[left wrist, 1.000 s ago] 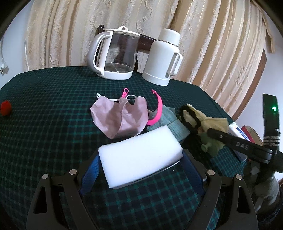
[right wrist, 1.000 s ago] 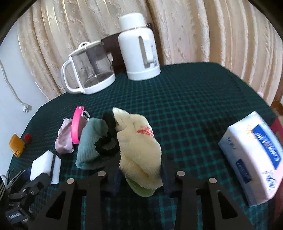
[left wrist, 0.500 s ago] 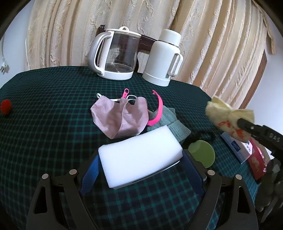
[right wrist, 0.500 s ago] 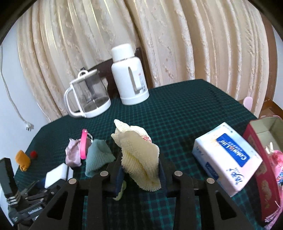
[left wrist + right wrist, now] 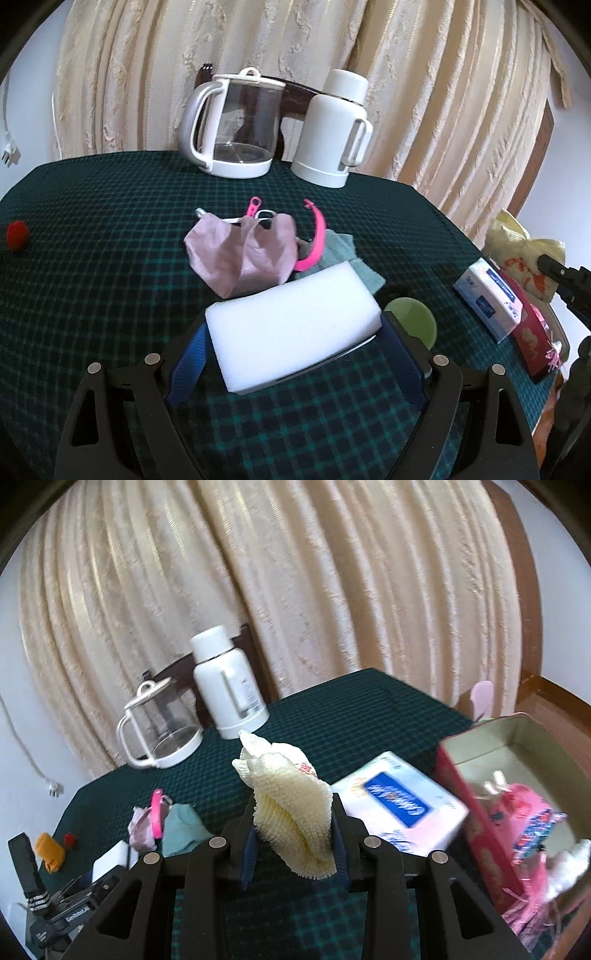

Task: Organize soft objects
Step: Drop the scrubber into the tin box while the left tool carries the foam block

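Cream knitted cloth (image 5: 291, 812) pinched in right tool (image 5: 293, 843), held aloft above desk (image 5: 347, 716), near red box (image 5: 476, 797) at right. Carry over tissue pack (image 5: 402, 805), centre above box opening, lower before release; cloth hangs loose, may snag box wall. Left tool (image 5: 291, 332) clamps white sponge (image 5: 291, 325) low over desk, idle.

Versus a second ago: cloth lifted off pile and swung right; green disc (image 5: 413, 321) now uncovered; sponge unchanged.
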`<control>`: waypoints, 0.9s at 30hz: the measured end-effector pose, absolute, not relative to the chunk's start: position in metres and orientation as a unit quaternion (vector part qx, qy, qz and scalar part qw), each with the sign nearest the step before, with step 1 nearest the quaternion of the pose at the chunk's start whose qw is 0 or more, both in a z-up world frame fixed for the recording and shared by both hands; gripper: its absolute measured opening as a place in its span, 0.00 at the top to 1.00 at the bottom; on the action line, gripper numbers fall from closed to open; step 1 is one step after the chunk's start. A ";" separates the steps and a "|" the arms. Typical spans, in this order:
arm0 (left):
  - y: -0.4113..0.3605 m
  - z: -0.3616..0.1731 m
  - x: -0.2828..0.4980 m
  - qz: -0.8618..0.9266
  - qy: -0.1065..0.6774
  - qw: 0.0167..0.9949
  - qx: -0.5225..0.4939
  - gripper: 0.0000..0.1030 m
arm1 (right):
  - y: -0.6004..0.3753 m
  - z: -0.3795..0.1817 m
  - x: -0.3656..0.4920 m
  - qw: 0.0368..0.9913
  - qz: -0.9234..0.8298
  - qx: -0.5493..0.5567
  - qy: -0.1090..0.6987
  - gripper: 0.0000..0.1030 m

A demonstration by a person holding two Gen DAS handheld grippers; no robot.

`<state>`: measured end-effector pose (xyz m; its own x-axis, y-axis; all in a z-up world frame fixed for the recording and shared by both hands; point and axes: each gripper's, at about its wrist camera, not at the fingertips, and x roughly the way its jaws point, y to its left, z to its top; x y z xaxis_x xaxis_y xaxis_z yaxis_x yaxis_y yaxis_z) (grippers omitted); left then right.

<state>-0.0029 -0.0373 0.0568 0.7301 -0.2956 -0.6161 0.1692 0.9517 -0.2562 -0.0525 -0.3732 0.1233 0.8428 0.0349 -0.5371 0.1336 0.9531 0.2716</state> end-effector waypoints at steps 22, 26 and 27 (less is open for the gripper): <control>-0.127 0.094 -0.028 -0.201 0.329 0.921 -0.045 0.15 | -0.498 0.111 -0.116 0.930 -0.227 0.181 0.225 0.63; -0.145 0.101 -0.032 -0.216 0.324 0.920 -0.036 0.15 | -0.511 0.100 -0.113 0.925 -0.229 0.184 0.242 0.63; -0.150 0.102 -0.032 -0.221 0.323 0.920 -0.034 0.15 | -0.513 0.099 -0.113 0.924 -0.228 0.184 0.245 0.63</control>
